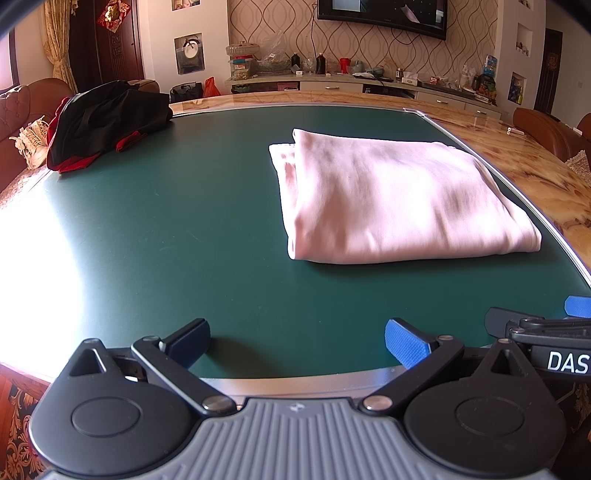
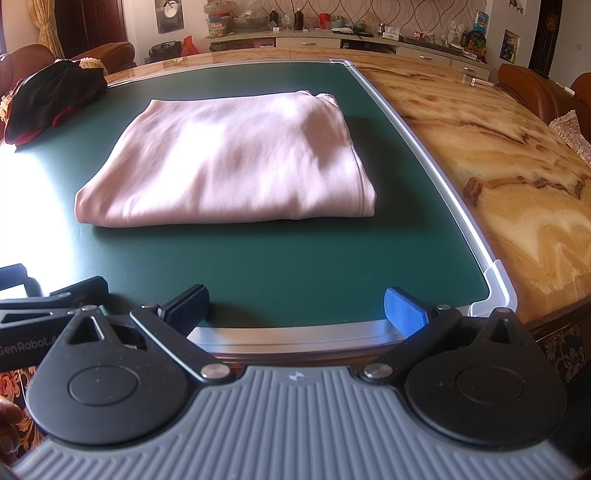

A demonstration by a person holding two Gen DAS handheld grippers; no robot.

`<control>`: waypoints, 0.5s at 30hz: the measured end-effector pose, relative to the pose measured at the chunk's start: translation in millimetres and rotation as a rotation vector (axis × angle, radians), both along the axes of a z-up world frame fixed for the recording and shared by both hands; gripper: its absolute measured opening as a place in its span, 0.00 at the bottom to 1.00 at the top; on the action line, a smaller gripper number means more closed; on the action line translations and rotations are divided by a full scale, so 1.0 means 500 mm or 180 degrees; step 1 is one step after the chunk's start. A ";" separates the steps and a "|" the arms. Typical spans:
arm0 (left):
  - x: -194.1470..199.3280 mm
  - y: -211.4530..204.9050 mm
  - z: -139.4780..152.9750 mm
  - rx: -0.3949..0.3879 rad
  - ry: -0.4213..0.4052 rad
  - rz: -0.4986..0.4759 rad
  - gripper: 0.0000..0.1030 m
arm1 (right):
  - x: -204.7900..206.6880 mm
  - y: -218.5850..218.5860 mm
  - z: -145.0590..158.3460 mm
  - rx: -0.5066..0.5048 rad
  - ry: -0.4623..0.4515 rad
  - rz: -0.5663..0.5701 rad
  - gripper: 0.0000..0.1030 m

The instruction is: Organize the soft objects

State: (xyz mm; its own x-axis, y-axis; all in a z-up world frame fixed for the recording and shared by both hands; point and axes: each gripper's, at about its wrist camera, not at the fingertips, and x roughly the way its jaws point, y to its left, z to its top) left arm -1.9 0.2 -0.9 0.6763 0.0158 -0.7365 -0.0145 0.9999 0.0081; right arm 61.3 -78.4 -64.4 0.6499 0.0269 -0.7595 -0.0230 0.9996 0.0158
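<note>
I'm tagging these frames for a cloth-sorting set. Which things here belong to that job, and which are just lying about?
Belongs to the job:
- folded pink cloth on the green mat
- crumpled black-and-red garment at the mat's far left corner
- left gripper and right gripper, both open

Just lying about:
- marble table
- cluttered sideboard
- wall TV

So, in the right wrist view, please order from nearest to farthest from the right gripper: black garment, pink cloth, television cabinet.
From the right gripper:
1. Pink cloth, folded, straight ahead on the green mat.
2. Black garment, far left corner.
3. Television cabinet, against the back wall.
</note>
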 end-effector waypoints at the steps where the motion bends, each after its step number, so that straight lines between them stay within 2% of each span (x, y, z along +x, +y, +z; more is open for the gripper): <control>1: 0.000 0.000 0.000 0.0000 0.0000 0.0000 1.00 | 0.000 0.000 0.000 0.0000 0.0000 0.0000 1.00; 15: 0.002 0.001 0.001 0.0006 0.0001 0.0004 1.00 | -0.001 -0.001 0.000 -0.0001 -0.0011 0.0008 1.00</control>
State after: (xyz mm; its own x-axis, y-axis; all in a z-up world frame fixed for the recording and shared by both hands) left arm -1.0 0.5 -0.4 0.6760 0.0178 -0.7367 -0.0157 0.9998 0.0099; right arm 60.6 -78.8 -64.6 0.6524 0.0283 -0.7574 -0.0254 0.9996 0.0154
